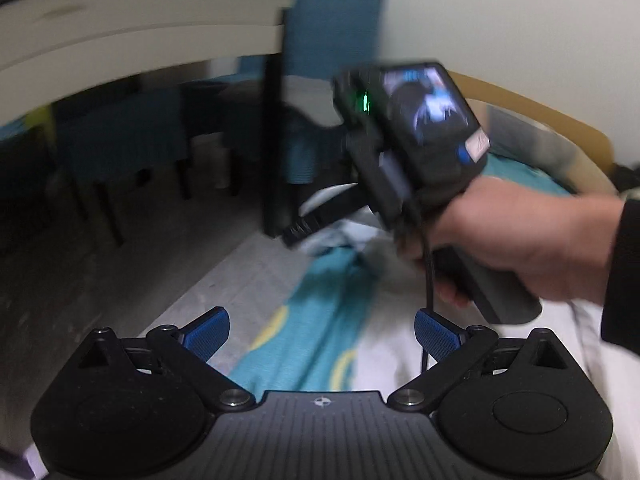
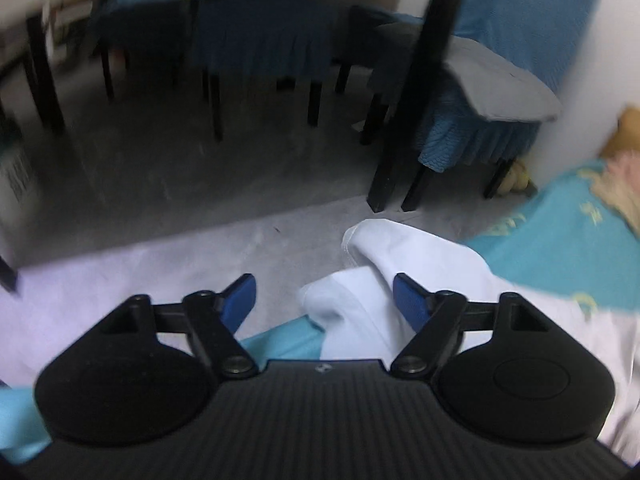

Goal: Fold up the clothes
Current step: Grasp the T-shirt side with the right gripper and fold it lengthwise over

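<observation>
While both views are pretty smeared with blur, you can still make out the basics. The left gripper point(image 1: 322, 334) has its blue pads point(image 1: 208, 330) spread wide with nothing between them, just hanging over the teal cloth point(image 1: 320, 320) that lies on the surface below. That cloth has yellow markings on it and runs away from the camera in a long strip, with white fabric point(image 1: 400, 360) right beside it on the right.

In the left wrist view you also see the person's right hand point(image 1: 532, 248), dark sleeve at the wrist, wrapped around the handle of the other tool. The back of that unit has a little lit screen point(image 1: 428, 100) and a green light on its side. Its front end points down toward a pale crumpled bit of clothing, but it's too blurry to say if it touches.

From the right wrist view, the right gripper point(image 2: 324, 300) is parted too, fingers released, not pinching anything. A white garment point(image 2: 380, 268) sits bunched up between and just past the pads, one fold close to the right pad point(image 2: 410, 304), though I can't tell if they actually touch. Teal cloth point(image 2: 560, 252) spreads out to the right of it, with something fuzzy and blond point(image 2: 618, 188) at the far right edge.

As for containers, I can't spot any bin or basket. Background is dark-legged chairs point(image 2: 260, 40) with blue covers, a grey cushion point(image 2: 500, 84) on one of them, all under a white table point(image 1: 120, 40).
</observation>
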Demonstrator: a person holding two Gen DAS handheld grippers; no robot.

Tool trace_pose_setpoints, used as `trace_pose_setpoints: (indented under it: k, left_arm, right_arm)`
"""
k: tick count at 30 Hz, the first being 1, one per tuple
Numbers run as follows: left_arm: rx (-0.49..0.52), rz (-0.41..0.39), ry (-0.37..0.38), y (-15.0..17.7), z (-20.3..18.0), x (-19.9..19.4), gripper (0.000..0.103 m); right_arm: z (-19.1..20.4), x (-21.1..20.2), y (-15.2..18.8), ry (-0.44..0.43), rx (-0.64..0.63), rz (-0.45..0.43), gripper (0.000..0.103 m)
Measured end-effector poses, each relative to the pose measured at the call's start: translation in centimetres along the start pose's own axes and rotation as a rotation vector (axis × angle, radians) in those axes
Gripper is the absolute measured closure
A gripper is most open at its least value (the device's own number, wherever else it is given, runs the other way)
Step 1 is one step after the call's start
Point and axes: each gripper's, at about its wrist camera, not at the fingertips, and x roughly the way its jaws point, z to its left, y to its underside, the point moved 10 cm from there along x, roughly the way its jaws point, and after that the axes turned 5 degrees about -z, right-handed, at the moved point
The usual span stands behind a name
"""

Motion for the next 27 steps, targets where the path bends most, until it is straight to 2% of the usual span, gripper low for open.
trace_pose_setpoints:
  k: [2,5,6,7,9,12,17,20,21,27]
  left_arm:
    - [-0.055,0.008,-0.020,0.1,1.1,0.7,0.003]
    - [-0.103,0.009,-0.039,-0.1,2.0,1.3,0.003]
    - [-0.113,0.005,-0.042,-0.2,2.2,1.3,0.003]
    - [-0.123,-0.001,-0.043,-0.3,2.4,1.2,0.003]
    - [-0.145,-0.019,-0.047,-0.6,2.9,0.7,0.003]
    - [-0.192,-0.064,-0.053,-1.2,3.7,-0.3,0.003]
    - [-0.242,-0.085,-0.027,-1.7,4.3,-1.9,0.003]
    - [-0.212,-0.094,0.015,-1.8,3.3,-2.9,0.003]
    - [-0.198,-0.096,0.030,-1.6,2.7,-3.1,0.003]
    - [-0.112,-0.069,0.113,-0.1,-1.1,-3.6,0.003]
  right_arm:
    - [-0.2,1.7,0.6,0.040,-0.024,0.034,0.049]
    - [-0.6,2.1,1.0,0.058,-0.032,0.038,0.080]
    - [-0.7,1.8,0.8,0.058,-0.030,0.025,0.095]
    - [-0.9,1.2,0.4,0.068,-0.029,-0.001,0.098]
    - [-1.3,-0.6,-0.8,0.099,-0.020,-0.071,0.099]
    - [-3.5,-4.8,-2.8,0.155,0.060,-0.197,0.099]
    - [-10.8,-14.0,-2.8,0.332,0.283,-0.419,0.099]
    - [-16.0,-19.1,0.8,0.482,0.466,-0.502,0.099]
    - [-17.4,-20.0,2.6,0.525,0.526,-0.501,0.099]
    - [-23.8,-22.0,16.0,0.724,0.855,-0.364,0.097]
